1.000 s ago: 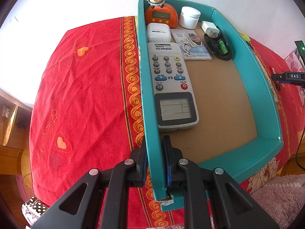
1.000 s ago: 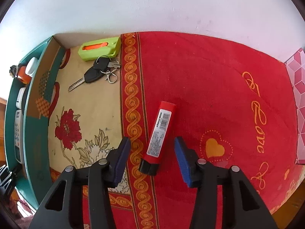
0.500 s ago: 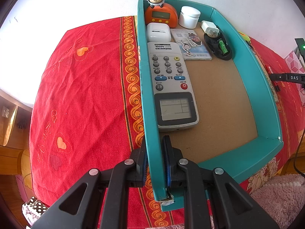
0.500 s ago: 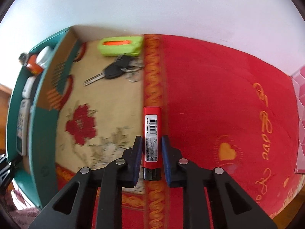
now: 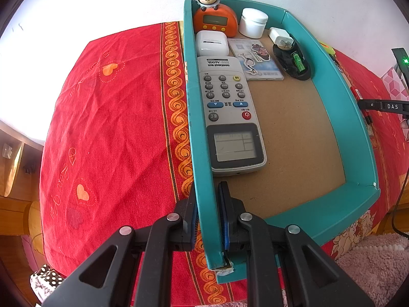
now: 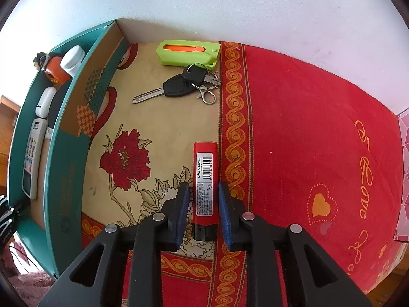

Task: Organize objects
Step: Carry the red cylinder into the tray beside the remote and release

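Tablecloth (image 6: 294,133); lighter (image 6: 205,179) seemingly within gripper (image 6: 203,211)

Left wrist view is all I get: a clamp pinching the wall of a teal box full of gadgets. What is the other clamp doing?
Observer: The right gripper has just been closing and is shut on a red stick with a barcode label.
Operator: Is it inside the box yet?
Observer: No. It is over the flowered beige cloth, outside the teal box.
Operator: Is anything else lying out there?
Observer: A bunch of keys lies beside a lime green case, near the far wall.
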The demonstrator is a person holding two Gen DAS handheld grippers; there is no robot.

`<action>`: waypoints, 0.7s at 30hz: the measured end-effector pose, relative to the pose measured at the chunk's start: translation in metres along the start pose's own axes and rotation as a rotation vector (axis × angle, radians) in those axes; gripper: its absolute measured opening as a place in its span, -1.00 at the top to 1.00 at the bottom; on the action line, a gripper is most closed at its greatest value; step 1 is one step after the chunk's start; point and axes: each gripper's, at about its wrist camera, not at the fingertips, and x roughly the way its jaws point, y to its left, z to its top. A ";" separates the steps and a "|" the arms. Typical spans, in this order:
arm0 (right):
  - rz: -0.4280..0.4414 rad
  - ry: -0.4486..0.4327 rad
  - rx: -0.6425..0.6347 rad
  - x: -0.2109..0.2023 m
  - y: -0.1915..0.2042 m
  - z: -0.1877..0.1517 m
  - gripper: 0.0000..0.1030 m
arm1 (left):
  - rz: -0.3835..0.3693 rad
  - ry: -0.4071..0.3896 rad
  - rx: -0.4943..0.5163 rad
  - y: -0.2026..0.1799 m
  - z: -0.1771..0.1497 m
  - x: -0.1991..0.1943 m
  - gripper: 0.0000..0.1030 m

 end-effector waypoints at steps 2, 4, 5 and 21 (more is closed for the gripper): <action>-0.003 0.003 -0.005 0.000 0.003 -0.001 0.53 | 0.000 -0.001 -0.002 -0.001 0.000 0.000 0.74; -0.006 0.003 -0.006 0.000 0.006 -0.001 0.53 | 0.000 -0.002 -0.003 -0.001 0.001 0.000 0.74; -0.009 -0.003 -0.003 0.000 0.008 -0.002 0.53 | 0.001 -0.002 -0.005 0.000 0.001 0.000 0.74; -0.047 -0.062 0.065 -0.005 0.034 -0.017 0.59 | 0.010 -0.034 -0.061 0.000 -0.001 -0.001 0.74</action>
